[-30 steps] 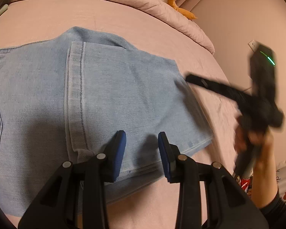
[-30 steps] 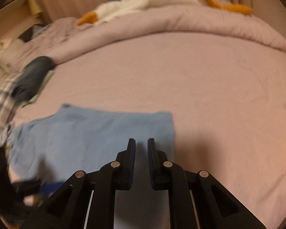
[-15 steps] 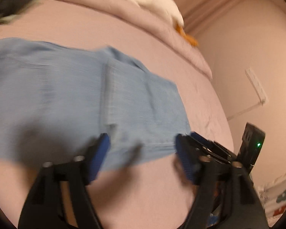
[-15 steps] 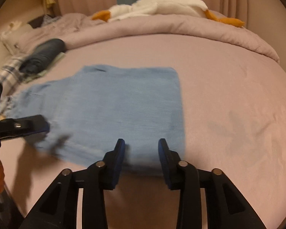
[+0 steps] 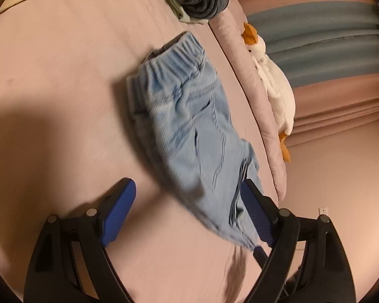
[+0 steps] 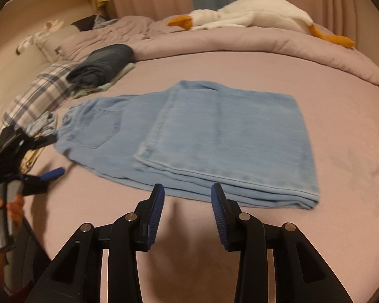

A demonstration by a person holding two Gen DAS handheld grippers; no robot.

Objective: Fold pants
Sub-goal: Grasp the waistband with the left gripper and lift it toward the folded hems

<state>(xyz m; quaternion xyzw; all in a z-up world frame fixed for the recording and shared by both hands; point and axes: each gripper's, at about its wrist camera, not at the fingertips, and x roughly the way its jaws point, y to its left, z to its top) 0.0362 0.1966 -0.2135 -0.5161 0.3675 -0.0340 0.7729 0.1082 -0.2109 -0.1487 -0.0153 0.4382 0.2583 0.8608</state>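
Light blue denim pants lie folded flat on the pink bed sheet, legs doubled over, waistband toward the left. In the left wrist view the pants run away from me with the elastic waistband at the far end. My left gripper is open wide and empty, its right finger at the near edge of the pants; it also shows in the right wrist view at the waistband end. My right gripper is open and empty just in front of the pants' near edge.
A dark folded garment lies on a pale cloth beyond the pants. A plaid cloth lies at the left. A white goose plush rests on the rolled pink duvet at the back.
My left gripper has swung round to the waistband end and opened wider. My right gripper has opened and come to the pants' near edge.
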